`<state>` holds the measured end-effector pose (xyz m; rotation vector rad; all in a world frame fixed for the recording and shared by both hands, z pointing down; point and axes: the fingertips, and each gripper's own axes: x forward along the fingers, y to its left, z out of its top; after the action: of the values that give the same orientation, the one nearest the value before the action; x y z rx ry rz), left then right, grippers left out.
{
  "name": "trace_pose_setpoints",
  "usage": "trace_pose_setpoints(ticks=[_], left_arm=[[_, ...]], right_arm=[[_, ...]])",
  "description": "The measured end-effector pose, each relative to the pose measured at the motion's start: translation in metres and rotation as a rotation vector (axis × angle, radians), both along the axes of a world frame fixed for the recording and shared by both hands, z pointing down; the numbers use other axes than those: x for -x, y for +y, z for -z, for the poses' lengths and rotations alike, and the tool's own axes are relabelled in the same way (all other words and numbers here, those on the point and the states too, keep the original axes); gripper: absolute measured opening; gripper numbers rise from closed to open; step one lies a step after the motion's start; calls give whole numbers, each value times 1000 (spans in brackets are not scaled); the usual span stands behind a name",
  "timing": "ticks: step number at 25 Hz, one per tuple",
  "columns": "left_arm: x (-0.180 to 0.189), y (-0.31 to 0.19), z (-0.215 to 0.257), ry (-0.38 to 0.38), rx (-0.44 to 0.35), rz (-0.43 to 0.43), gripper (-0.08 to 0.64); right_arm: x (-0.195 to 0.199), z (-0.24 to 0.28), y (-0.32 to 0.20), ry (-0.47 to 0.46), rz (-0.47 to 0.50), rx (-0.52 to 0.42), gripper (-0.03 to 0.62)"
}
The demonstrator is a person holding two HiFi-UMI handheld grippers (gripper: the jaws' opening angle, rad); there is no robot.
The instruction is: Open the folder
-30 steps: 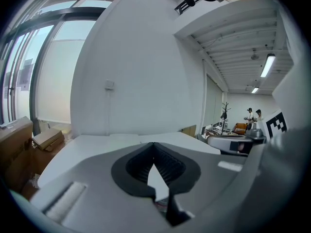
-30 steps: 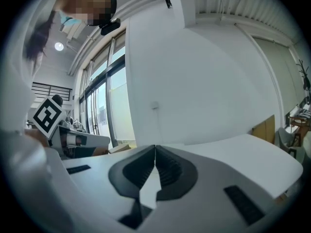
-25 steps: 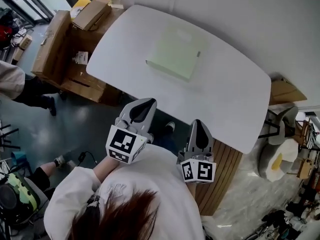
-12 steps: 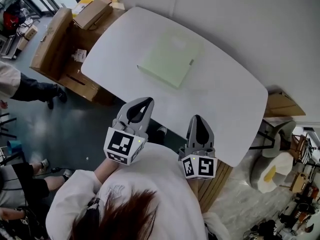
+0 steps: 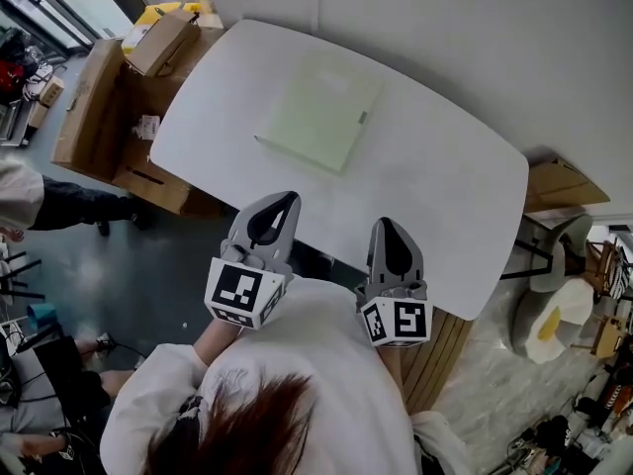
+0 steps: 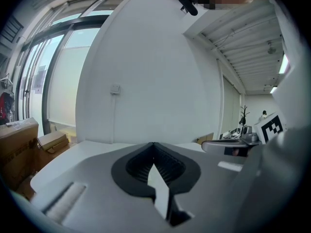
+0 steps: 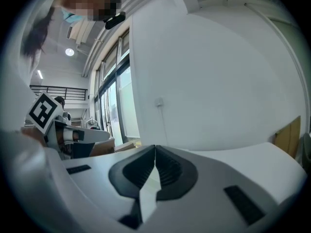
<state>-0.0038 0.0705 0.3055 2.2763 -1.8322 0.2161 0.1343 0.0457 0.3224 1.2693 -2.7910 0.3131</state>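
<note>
While both hand-held grippers hung over the near edge of the white tabletop (image 5: 445,196), neither touched anything on it. Left hand-held gripper (image 5: 285,199): jaws pressed together, tips meeting in a thin seam in its own view (image 6: 154,147), nothing between them. Right hand-held gripper (image 5: 388,224): the same, jaws closed tip to tip (image 7: 155,150) and empty. From the head view the two sat side by side, apart from one another, both pointing away from the person toward the far wall, each marker cube at the rear close to the white sleeves (image 5: 148,404). The folder (image 5: 318,112), pale green and thick, lay flat on the far left part of the tabletop, well apart from both grippers and more in line with the left one than the right. Its cover was down, and a small dark tab (image 5: 363,117) showed on its right edge. It was turned slightly askew to the tabletop's edges. Neither gripper view showed the folder clearly; the closed jaws blocked the low middle of each. The left gripper view caught the right gripper at its right side, and the right gripper view caught the left gripper at its left side. Cardboard boxes (image 5: 89,107) stood on the floor against the tabletop's left end, one smaller box (image 5: 163,40) on top of them. Another person's arm (image 5: 20,191) showed at the left edge of the head view.
</note>
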Motion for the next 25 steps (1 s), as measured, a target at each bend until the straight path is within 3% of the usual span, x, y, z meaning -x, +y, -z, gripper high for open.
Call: trace_pose_setpoints(ticks=[19,22,25], left_arm=[[66,-61,-11,14,2,-149,6],[64,-74,-23,-18,2,-212,6],[47,-89,-44,-133,11,-310,6]], right_arm=[[53,-5,-37,17,-157,25,8],[53,-15,-47,17,-186,42,8],[48,-33,-65,12,-192,66,8]])
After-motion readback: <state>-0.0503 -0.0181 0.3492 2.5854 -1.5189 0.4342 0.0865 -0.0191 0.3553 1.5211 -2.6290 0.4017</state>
